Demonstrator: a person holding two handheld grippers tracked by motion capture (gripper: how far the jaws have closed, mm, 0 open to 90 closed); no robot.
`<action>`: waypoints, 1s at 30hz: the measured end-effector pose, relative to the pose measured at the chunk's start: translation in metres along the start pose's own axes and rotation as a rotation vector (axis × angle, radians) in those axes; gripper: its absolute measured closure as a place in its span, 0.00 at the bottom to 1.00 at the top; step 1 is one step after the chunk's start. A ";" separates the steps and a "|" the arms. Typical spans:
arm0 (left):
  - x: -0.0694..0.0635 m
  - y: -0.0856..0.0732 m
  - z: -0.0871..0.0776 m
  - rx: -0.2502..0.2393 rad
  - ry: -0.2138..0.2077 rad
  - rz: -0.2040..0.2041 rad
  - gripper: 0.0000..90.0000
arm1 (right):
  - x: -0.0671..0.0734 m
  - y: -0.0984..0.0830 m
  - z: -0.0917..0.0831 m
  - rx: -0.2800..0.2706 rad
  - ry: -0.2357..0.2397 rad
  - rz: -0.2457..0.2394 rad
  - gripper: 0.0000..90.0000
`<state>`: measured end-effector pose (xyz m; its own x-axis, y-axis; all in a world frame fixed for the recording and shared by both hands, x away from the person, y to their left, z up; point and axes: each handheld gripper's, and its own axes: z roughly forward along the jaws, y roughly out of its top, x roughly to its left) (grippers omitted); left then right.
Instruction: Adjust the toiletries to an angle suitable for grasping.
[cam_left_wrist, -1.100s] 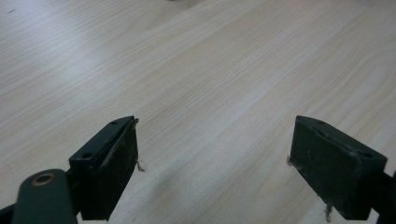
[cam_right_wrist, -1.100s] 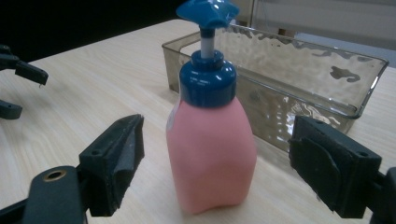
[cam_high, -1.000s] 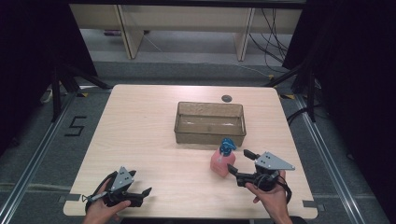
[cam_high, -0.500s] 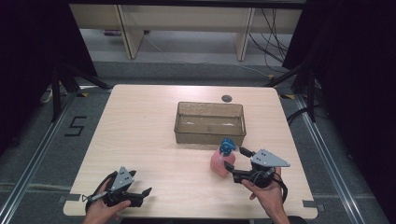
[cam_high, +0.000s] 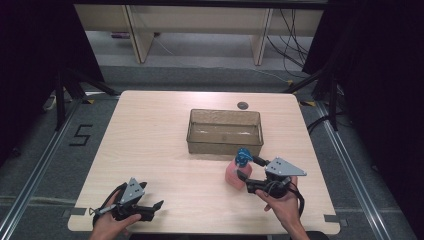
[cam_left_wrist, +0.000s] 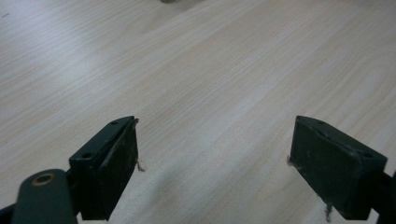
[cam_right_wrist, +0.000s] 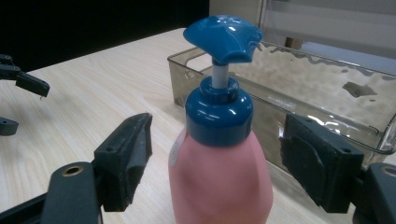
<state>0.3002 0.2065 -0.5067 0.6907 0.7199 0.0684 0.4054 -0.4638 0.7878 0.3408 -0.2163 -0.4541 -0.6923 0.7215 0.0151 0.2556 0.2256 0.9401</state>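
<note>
While a pink pump bottle (cam_right_wrist: 219, 177) (blue cap and nozzle) stands upright just beside the clear bin (cam_high: 224, 131), the right gripper (cam_high: 248, 168) lies level around it, jaws closing in, pads not yet touching. Left gripper (cam_high: 150, 204) rests open near the table's (cam_high: 150, 130) front edge.

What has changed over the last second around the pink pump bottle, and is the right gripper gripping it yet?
The right gripper has edged toward the pink pump bottle, and its jaws have just been closing around it; there are gaps on both sides, so no grip yet. The bottle stands upright where it was, beside the clear bin. The left gripper stays open over the table.
</note>
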 end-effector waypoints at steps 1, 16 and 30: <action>0.002 0.000 0.001 0.001 0.004 0.018 0.17 | -0.001 0.000 0.001 -0.011 -0.003 -0.016 0.29; -0.001 0.001 0.000 0.003 -0.003 0.007 0.17 | 0.002 0.005 0.013 -0.005 0.003 -0.013 0.30; -0.002 0.001 0.001 -0.015 -0.008 -0.008 0.17 | -0.005 0.006 0.027 -0.016 -0.030 -0.022 0.39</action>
<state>0.2992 0.2043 -0.5068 0.6922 0.7194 0.0572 0.4020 -0.4502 0.7974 0.3641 -0.2015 -0.4580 -0.6771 0.7357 -0.0159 0.2295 0.2317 0.9453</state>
